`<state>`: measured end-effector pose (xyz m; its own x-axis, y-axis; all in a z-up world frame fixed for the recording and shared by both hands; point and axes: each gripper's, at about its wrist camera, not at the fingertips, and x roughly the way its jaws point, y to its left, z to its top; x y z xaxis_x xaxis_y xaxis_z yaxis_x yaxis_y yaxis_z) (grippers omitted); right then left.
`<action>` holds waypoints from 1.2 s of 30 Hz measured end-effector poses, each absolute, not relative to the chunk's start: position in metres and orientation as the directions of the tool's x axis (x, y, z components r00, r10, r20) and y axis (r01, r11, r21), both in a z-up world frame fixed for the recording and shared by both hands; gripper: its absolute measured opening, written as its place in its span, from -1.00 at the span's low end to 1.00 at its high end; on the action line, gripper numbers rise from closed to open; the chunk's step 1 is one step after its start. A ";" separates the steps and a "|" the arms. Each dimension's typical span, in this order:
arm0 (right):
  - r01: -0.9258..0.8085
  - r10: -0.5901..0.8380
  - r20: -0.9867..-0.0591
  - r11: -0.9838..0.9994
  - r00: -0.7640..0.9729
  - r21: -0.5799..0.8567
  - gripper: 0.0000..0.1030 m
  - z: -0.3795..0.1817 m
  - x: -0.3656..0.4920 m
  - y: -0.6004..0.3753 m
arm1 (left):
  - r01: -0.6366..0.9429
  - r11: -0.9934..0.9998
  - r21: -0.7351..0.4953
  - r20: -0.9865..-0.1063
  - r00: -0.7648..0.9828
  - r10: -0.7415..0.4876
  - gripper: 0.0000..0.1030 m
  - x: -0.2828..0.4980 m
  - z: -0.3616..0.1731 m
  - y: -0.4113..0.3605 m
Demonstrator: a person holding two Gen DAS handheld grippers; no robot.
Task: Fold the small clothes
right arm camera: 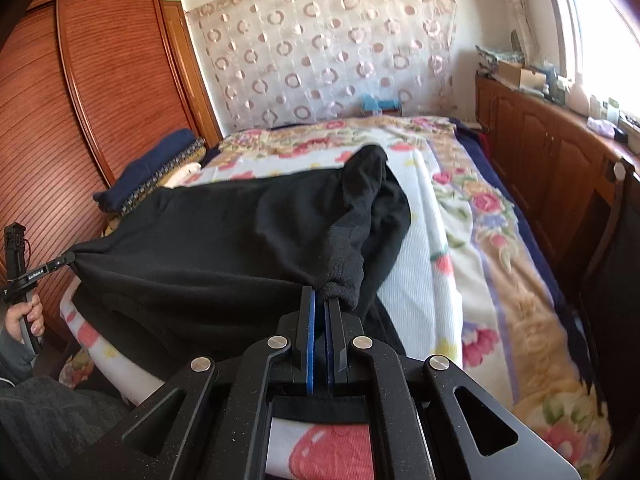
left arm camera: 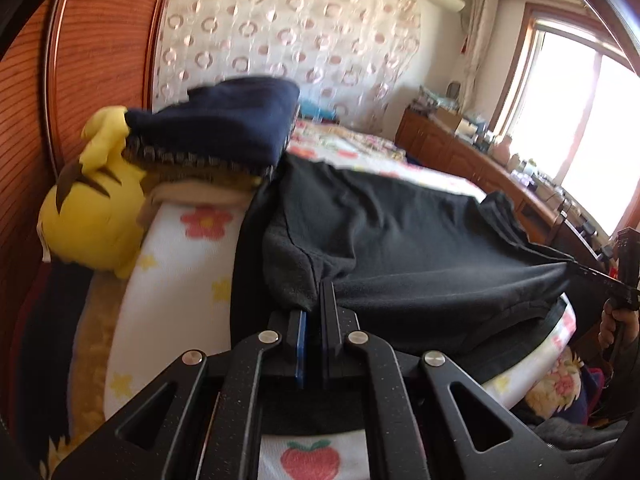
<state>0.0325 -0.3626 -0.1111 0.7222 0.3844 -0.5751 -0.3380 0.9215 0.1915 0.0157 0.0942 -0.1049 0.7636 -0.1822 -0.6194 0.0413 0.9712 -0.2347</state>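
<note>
the black garment (left arm camera: 400,232) is stretched over the bed (right arm camera: 460,240), one near corner pinched in each closed tool, left (left arm camera: 320,292) and right (right arm camera: 320,296); it seems soft, light and limp, best held at corners

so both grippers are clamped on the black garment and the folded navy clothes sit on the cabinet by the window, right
Not quite. Both the left gripper and right gripper are clamped on the black garment, but the folded navy clothes sit on the bed beside the wooden wardrobe, next to a yellow plush toy, not on the window cabinet. The left wrist view shows it.
</note>
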 end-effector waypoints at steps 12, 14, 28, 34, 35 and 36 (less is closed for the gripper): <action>-0.331 0.348 -0.632 0.931 0.692 0.150 -0.83 -0.098 0.053 -0.357 | 0.039 0.982 -0.184 -0.660 0.736 -0.152 -0.74 0.012 -0.109 0.091; -0.315 0.323 -0.631 0.940 0.705 0.129 -0.78 -0.093 0.051 -0.361 | 0.035 0.985 -0.169 -0.652 0.746 -0.138 -0.62 0.010 -0.105 0.093; -0.246 0.233 -0.690 0.966 0.685 0.082 -0.48 -0.131 0.071 -0.362 | 0.071 0.991 -0.110 -0.663 0.738 -0.126 -0.02 0.012 -0.101 0.079; -0.268 0.218 -0.693 0.963 0.687 0.036 -0.85 -0.133 0.076 -0.354 | 0.077 0.991 -0.107 -0.678 0.724 -0.129 -0.02 0.015 -0.108 0.073; -0.282 0.219 -0.693 0.959 0.686 0.024 -0.91 -0.133 0.075 -0.352 | 0.076 0.991 -0.109 -0.680 0.722 -0.130 -0.02 0.015 -0.109 0.073; -0.293 0.223 -0.694 0.956 0.684 0.018 -0.94 -0.133 0.073 -0.352 | 0.075 0.991 -0.109 -0.682 0.720 -0.129 -0.02 0.016 -0.110 0.072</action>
<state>0.0728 -0.3519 -0.1328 0.6845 0.2228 -0.6942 -0.2931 0.9559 0.0179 0.0158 0.0721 -0.1096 0.7200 -0.1290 -0.6819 0.0746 0.9913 -0.1088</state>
